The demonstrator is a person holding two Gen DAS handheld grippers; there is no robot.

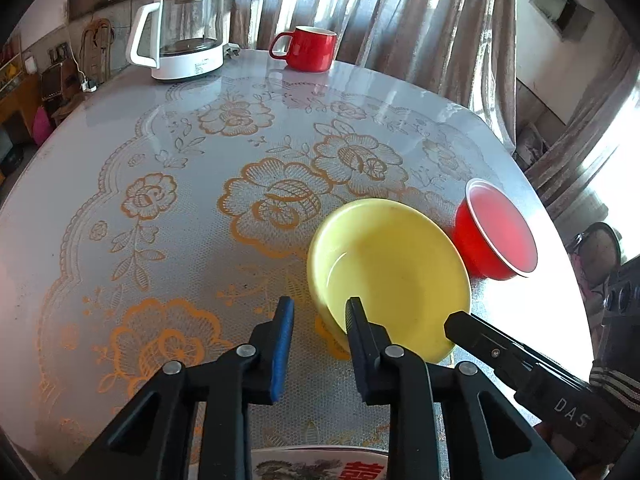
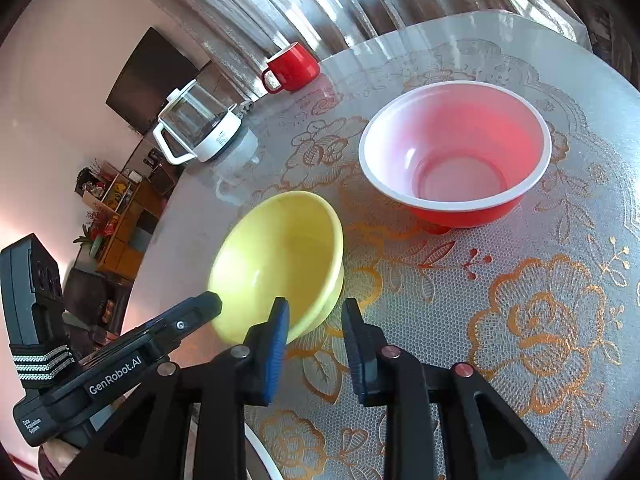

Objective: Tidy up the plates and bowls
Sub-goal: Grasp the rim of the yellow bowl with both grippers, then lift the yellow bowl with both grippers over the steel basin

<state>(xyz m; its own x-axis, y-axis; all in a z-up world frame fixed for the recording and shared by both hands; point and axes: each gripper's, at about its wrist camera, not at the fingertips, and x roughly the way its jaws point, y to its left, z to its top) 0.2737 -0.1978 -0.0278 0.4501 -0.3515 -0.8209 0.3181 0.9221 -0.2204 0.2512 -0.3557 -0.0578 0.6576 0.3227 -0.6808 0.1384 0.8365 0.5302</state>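
Yellow bowl (image 1: 396, 264) near bench (image 1: 120, 264) near edge, red bowl (image 1: 500, 236) just beside it by right edge. Left tongs (image 1: 319, 312) and right tongs (image 2: 316, 312) each narrowly spread, straddling yellow bowl rim, sliver of gap showing. Kettle (image 1: 188, 32), mug (image 1: 312, 50) at far edge. Plate (image 1: 320, 468) at near edge. Middle, left bare.

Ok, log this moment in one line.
left claw: astride yellow bowl rim | right claw: astride same rim | red bowl: untouched, upright
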